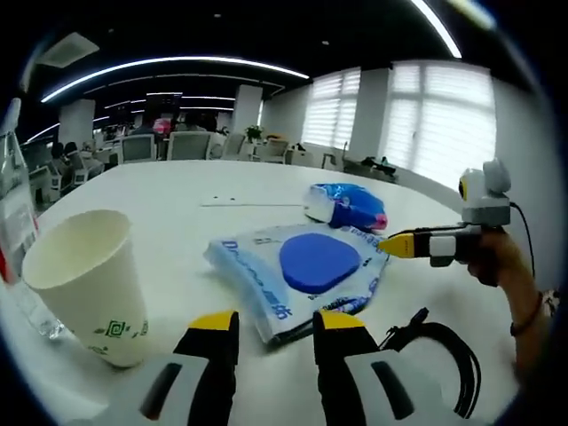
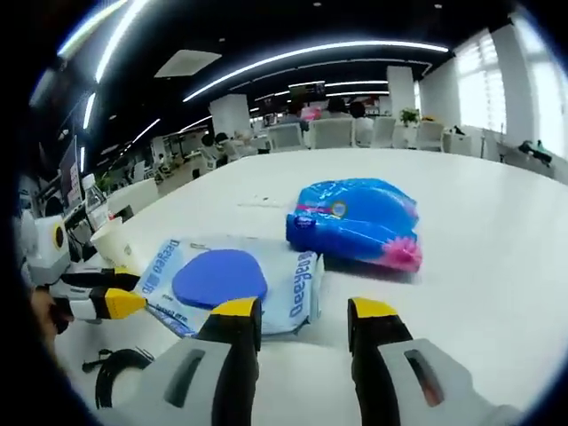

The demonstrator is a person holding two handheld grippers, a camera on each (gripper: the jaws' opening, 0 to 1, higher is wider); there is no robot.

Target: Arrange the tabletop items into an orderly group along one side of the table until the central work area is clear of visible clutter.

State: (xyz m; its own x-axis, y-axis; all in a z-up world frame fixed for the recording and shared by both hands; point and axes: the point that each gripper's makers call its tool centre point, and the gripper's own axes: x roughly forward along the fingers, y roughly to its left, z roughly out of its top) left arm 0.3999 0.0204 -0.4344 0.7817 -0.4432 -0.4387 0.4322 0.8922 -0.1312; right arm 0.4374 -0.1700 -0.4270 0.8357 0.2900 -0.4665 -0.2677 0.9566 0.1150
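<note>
A flat wet-wipes pack (image 1: 306, 271) with a round blue lid lies on the white table (image 1: 177, 191) just beyond my left gripper (image 1: 277, 324), whose jaws stand open with nothing between them. Left of it stands a white paper cup (image 1: 89, 284). Farther back lies a blue plastic packet (image 1: 349, 206). My right gripper (image 1: 404, 244) reaches in from the right, held by a hand. In the right gripper view, my right gripper (image 2: 303, 312) is open and empty, with the wipes pack (image 2: 222, 280) ahead on the left and the blue packet (image 2: 355, 222) ahead on the right. The left gripper (image 2: 98, 302) shows at the left edge.
A coiled black cable (image 1: 435, 346) lies on the table at the near right; the same cable (image 2: 115, 373) shows near the left gripper. A clear water bottle (image 1: 13, 204) stands at the far left behind the cup (image 2: 111, 240). Office chairs and desks stand beyond the table.
</note>
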